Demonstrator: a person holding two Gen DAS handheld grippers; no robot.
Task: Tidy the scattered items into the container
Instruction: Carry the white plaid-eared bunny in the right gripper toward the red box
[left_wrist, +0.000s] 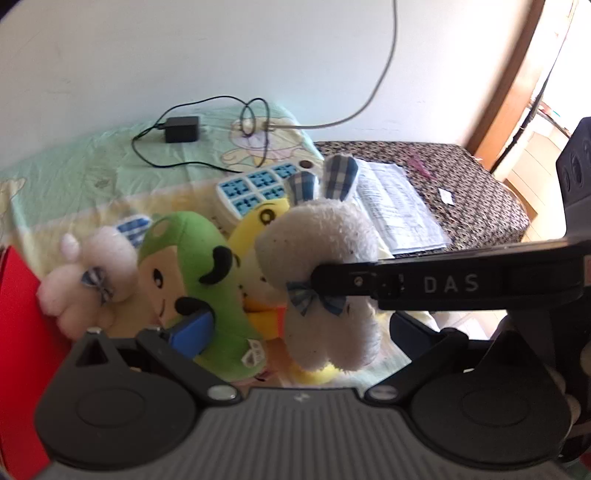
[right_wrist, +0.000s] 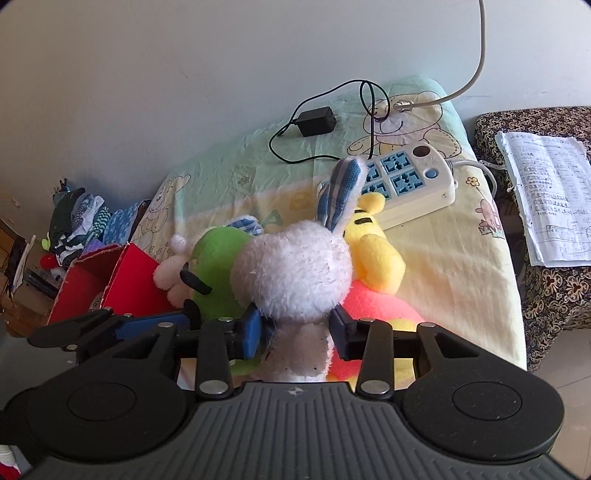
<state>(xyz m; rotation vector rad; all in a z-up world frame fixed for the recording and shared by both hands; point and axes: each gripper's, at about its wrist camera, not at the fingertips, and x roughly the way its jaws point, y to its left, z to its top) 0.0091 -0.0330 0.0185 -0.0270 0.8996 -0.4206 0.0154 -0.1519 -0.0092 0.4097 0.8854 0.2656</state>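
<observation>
Rabbit, plush, white (right_wrist: 295, 273): pinched at the neck between the blue pads (right_wrist: 249, 332) of the right gripper (right_wrist: 295, 330), raised above the other toys near the middle of the bed.
- Ears lined in blue check cloth; matching bow at the throat; pile short, fluffy, slightly speckled.
- Handling, as judged: soft body will sag, so keep the pinch firm, carry left over the red box (right_wrist: 127, 277), release only once inside its walls.

Left gripper (left_wrist: 299, 328): fingers spread wide, holding nothing, straddling the toy pile.

Toys remaining on the sheet:
- green plush (left_wrist: 192, 273), rounded, embroidered face;
- yellow plush (right_wrist: 373, 251), stubby limbs;
- pink-white rabbit (left_wrist: 88, 284), left, beside the box.

Box: red cardboard, open top, torn rim, far left.

Power strip (right_wrist: 406, 177): hard plastic, far side.
</observation>
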